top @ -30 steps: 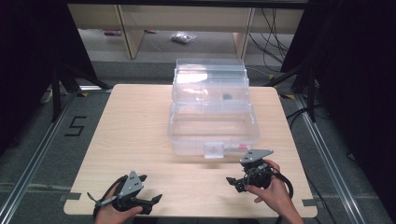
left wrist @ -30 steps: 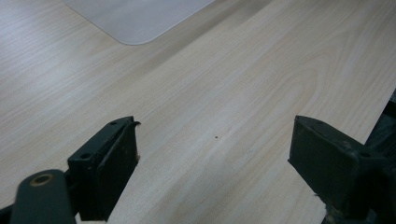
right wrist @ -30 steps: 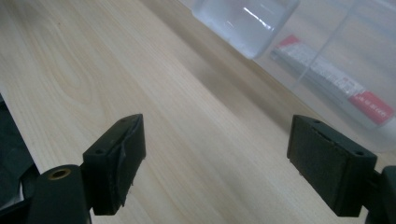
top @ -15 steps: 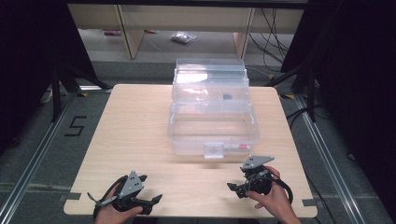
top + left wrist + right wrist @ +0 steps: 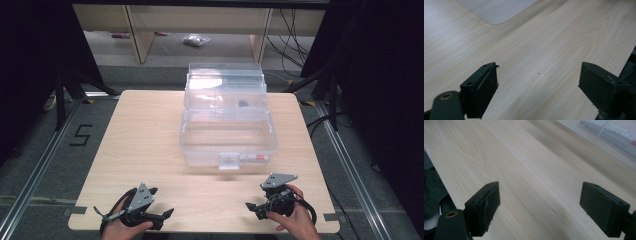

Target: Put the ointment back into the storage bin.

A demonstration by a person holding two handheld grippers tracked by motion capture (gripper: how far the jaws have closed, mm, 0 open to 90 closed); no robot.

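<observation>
Resting gaping and empty on the desk [image 5: 150, 130], both tongs had the clear box [image 5: 227, 135] at twelve o'clock, the right tongs [image 5: 256, 207] nearer than the left tongs [image 5: 162, 216].

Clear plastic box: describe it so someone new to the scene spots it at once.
Start at the light wooden table. The clear plastic box stands toward its far side, a little right of centre, well beyond both grippers. It is see-through, with stepped tiers on top and a small square latch on its near wall, and it is the one large thing standing on the tabletop.

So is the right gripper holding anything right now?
No, the right gripper has its jaws wide apart over the bare table.
</observation>
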